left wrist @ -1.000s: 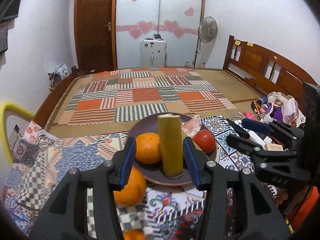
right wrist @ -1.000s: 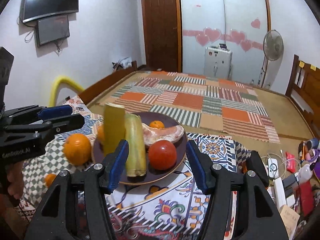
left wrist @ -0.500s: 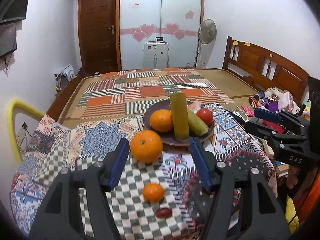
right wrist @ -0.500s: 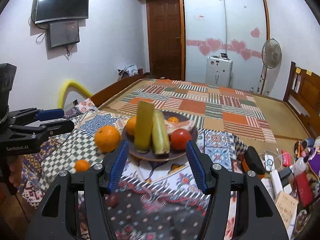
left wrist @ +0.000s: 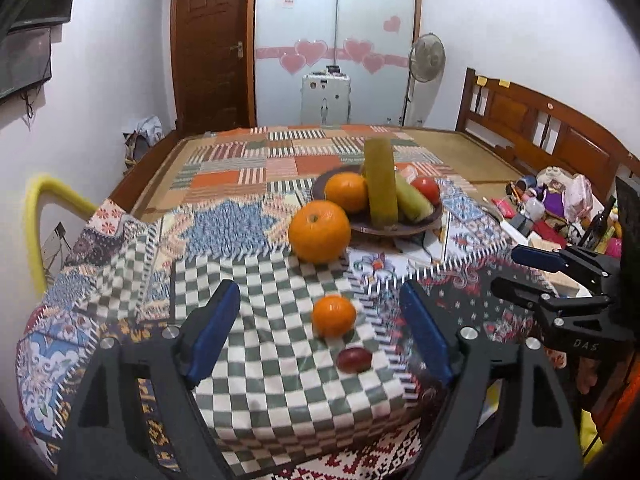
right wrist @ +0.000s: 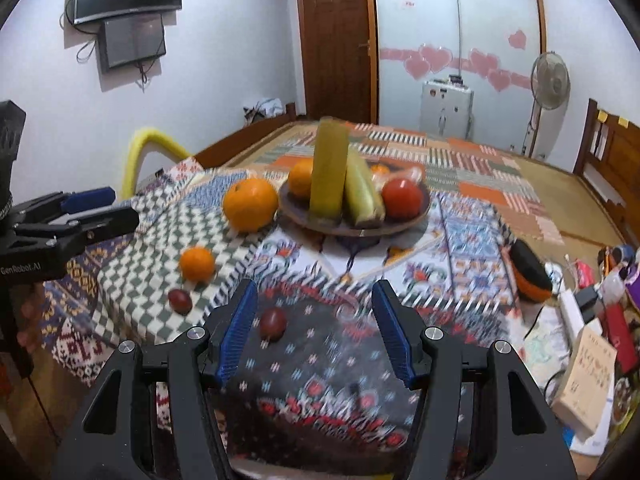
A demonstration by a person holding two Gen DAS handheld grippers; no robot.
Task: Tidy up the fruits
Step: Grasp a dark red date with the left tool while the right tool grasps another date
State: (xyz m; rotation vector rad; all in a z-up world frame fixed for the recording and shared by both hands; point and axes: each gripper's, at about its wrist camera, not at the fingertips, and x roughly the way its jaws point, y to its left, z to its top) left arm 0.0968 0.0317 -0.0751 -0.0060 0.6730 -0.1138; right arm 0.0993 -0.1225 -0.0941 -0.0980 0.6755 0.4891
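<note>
A dark plate [left wrist: 400, 229] [right wrist: 352, 227] at the table's far side holds an orange [left wrist: 346, 192], an upright yellow-green stalk [left wrist: 382, 182] [right wrist: 329, 168], a corn-like cob [left wrist: 413, 201] and a tomato [left wrist: 426, 189] [right wrist: 402, 199]. A big orange [left wrist: 319, 231] [right wrist: 250, 205], a small orange [left wrist: 333, 316] [right wrist: 197, 264] and two dark red fruits [left wrist: 354, 359] [right wrist: 180, 300] [right wrist: 273, 323] lie on the cloth. My left gripper [left wrist: 320, 332] hangs over the small orange, its jaws opening, nothing between them. My right gripper [right wrist: 316, 332] stands open and empty near one red fruit.
The patchwork tablecloth [left wrist: 224, 240] covers the table in front of a bed [left wrist: 280, 160]. Clutter of bottles, boxes and cables [right wrist: 592, 320] lies to the right. A yellow curved chair frame [left wrist: 44, 208] stands at the left.
Both grippers have pulled back from the plate toward the table's near edge. The left jaws let go of the upright stalk and widened; the stalk stays on the plate.
</note>
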